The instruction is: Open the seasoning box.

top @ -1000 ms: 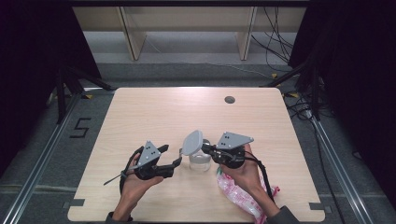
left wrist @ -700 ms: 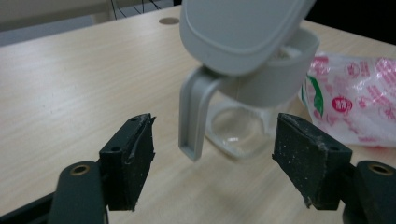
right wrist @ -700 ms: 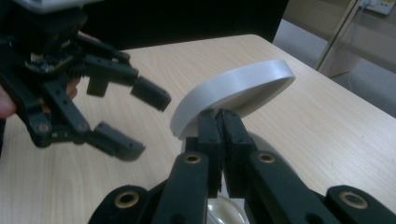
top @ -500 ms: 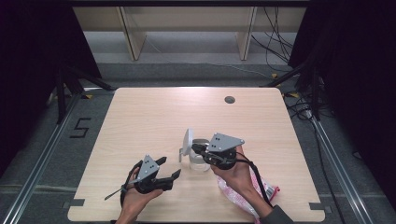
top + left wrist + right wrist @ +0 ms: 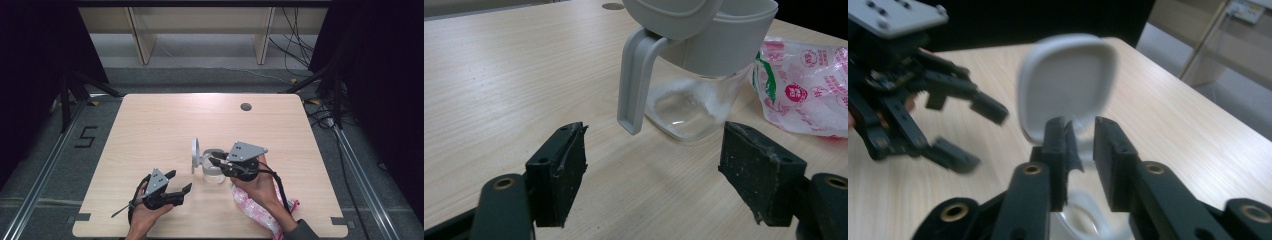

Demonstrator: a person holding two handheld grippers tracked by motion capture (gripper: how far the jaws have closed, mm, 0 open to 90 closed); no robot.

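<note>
Both grippers low in the high view.
Left gripper (image 5: 179, 183) is gaping wide, lower left; right gripper (image 5: 214, 162), centre, jaws opening slightly.

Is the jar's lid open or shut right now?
Open. The grey lid stands flipped up off the glass jar, and the jar's mouth is uncovered.

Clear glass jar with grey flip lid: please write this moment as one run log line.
jar: on table, lid up | right gripper: at rim, jaws just opening | left gripper: open, apart | pink-printed plastic bag: beside jar
</note>
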